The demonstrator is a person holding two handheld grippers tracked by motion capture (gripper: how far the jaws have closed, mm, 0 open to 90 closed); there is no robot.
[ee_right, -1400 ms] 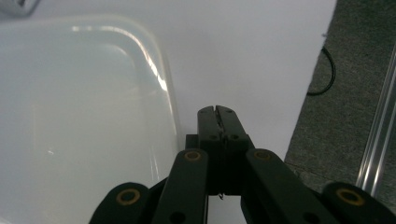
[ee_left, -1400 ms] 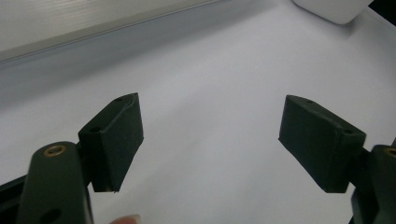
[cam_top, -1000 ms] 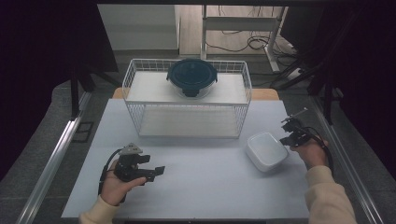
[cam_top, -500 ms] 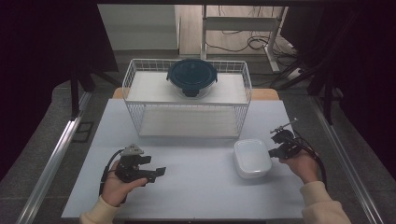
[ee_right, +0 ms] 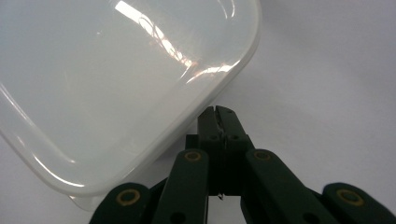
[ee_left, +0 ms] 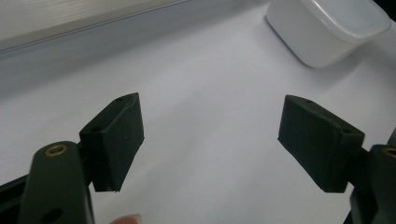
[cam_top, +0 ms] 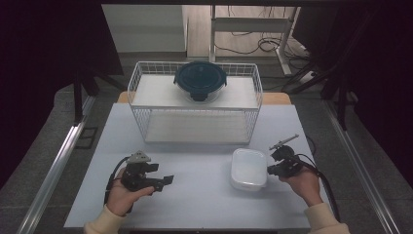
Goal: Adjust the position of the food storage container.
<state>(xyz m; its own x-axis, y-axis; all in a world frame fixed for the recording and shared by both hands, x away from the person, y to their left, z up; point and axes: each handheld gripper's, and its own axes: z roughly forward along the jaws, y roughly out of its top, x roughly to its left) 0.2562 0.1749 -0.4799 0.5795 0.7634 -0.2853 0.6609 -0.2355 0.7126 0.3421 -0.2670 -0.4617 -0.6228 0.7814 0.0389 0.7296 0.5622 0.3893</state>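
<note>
Right tongs [cam_top: 271,166], closed, slid white container [cam_top: 249,168] leftward across table, nearer left tongs [cam_top: 165,181].

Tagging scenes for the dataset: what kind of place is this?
Probably a lab recording bench, not a kitchen. A white table stands between metal rails, with dark curtains around it and loose cables on the floor behind. On it, staged props: a wire basket and a white container.
</note>
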